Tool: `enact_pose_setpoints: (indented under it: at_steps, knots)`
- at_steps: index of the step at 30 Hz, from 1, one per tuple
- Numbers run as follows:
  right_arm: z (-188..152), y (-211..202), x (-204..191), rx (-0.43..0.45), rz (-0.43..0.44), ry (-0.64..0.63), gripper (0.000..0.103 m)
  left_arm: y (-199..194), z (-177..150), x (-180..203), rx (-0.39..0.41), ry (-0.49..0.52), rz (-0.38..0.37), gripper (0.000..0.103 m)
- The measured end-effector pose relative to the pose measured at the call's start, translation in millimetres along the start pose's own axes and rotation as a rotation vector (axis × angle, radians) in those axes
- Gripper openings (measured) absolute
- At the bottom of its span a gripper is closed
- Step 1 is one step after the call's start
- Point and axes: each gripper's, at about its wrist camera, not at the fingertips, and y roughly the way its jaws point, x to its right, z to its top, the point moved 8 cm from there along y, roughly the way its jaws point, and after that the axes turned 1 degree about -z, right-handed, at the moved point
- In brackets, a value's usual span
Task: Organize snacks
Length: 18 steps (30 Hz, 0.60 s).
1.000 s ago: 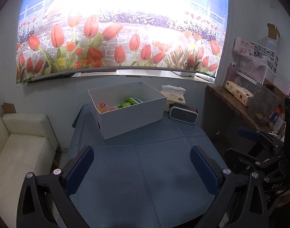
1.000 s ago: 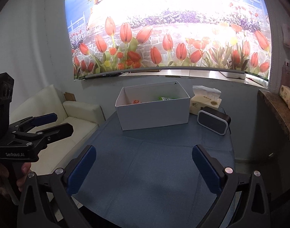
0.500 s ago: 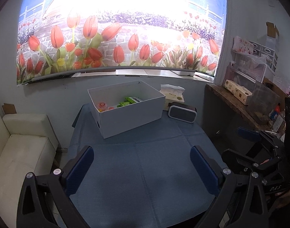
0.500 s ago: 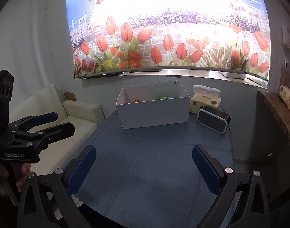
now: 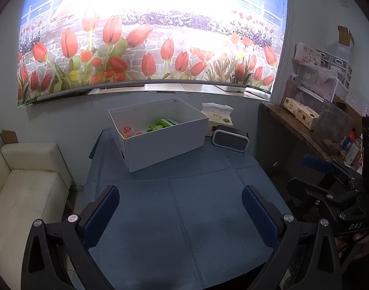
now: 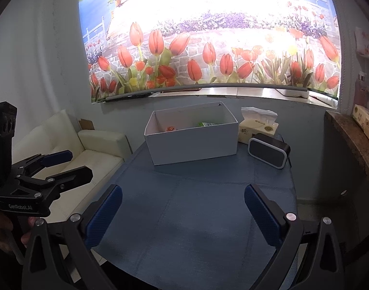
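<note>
Well beyond both grippers' spread fingers (image 5: 104, 213), white box (image 5: 165, 142), snacks (image 5: 160, 125) inside

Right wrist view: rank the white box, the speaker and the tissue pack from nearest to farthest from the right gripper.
From the right gripper:
1. speaker, ahead on the right.
2. white box, ahead at centre, slightly farther back.
3. tissue pack, behind the speaker, by the wall.

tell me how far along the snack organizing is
It looks done or nearly so. Green packets and an orange-red cup already lie inside the white box. Nothing is in hand: the left hand-held gripper and right hand-held gripper both hover open above the blue tablecloth. No loose snacks show on the cloth, so nothing visible is left.
</note>
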Motion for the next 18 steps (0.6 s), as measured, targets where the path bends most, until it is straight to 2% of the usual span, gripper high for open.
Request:
enact_pose_setpoints:
  at_steps: [18]
  knots:
    - [-0.8, -0.3, -2.3, -0.003, 0.01, 0.002, 0.103, -4.4, 0.6, 6.1, 0.015, 0.021, -0.004, 0.103]
